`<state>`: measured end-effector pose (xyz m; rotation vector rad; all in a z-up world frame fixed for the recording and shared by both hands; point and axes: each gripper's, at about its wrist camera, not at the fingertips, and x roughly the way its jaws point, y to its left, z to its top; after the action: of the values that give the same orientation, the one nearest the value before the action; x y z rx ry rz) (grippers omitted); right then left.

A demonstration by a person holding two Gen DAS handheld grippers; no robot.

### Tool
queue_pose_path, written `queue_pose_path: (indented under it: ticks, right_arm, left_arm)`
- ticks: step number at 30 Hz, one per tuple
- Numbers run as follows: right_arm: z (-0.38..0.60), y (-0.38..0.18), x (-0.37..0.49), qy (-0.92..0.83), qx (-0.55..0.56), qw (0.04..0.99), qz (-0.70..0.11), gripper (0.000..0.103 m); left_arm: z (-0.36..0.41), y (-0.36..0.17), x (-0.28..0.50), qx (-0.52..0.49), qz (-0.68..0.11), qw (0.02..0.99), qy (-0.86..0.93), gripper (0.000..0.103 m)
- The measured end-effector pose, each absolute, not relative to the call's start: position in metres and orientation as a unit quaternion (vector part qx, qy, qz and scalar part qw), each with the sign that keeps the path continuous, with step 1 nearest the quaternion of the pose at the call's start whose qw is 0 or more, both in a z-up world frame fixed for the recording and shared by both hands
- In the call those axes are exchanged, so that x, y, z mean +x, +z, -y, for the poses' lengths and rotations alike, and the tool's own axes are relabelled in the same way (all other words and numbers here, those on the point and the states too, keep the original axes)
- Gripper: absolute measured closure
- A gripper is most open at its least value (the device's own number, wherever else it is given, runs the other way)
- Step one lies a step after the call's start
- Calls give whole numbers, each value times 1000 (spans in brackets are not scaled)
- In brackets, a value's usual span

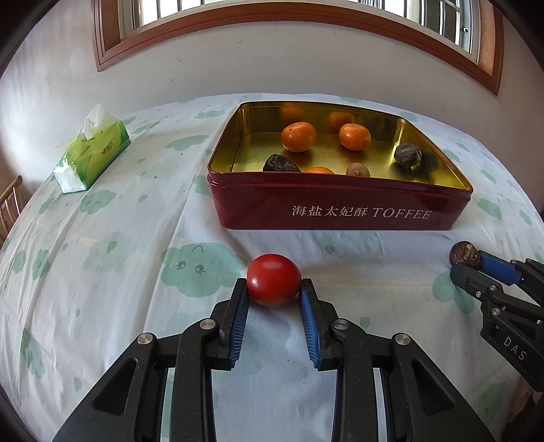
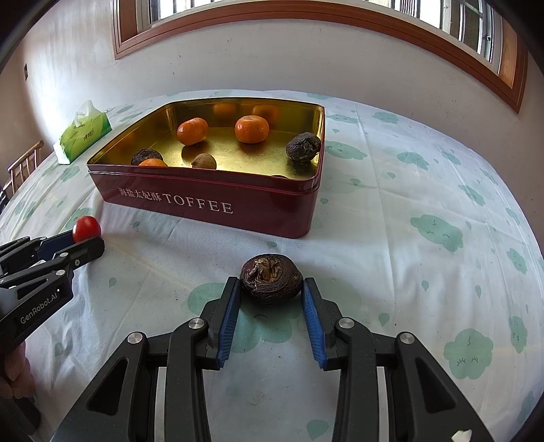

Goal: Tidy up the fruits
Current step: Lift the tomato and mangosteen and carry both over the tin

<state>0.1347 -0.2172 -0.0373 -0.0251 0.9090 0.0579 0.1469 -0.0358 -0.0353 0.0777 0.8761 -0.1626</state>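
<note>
A red tomato (image 1: 273,284) rests on the cloth, and my left gripper (image 1: 273,289) is shut on it, both blue pads pressing its sides. In the right wrist view the same tomato (image 2: 86,228) shows at the left gripper's (image 2: 85,238) tip. My right gripper (image 2: 271,289) is shut on a wrinkled dark passion fruit (image 2: 271,278), also lying on the cloth; the passion fruit (image 1: 464,256) shows at the right gripper's (image 1: 471,265) tip in the left view. Behind them stands a red toffee tin (image 1: 340,207) (image 2: 210,204) holding tangerines (image 1: 298,136) and dark fruits (image 1: 408,154).
A green tissue pack (image 1: 91,153) (image 2: 85,134) lies at the back left of the table. The cloud-print tablecloth (image 2: 425,204) covers the table. A wall with a wood-framed window (image 1: 272,20) rises behind. A wooden chair back (image 2: 23,166) stands at the far left.
</note>
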Motion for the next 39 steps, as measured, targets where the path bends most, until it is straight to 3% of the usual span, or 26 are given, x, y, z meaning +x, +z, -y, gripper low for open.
queue_pose_path:
  ticks: [39]
  right_arm:
    - [220,-35,131,25,-5,897,-441,69]
  left_arm:
    - [34,-35,144,33,-424,902,-75,72]
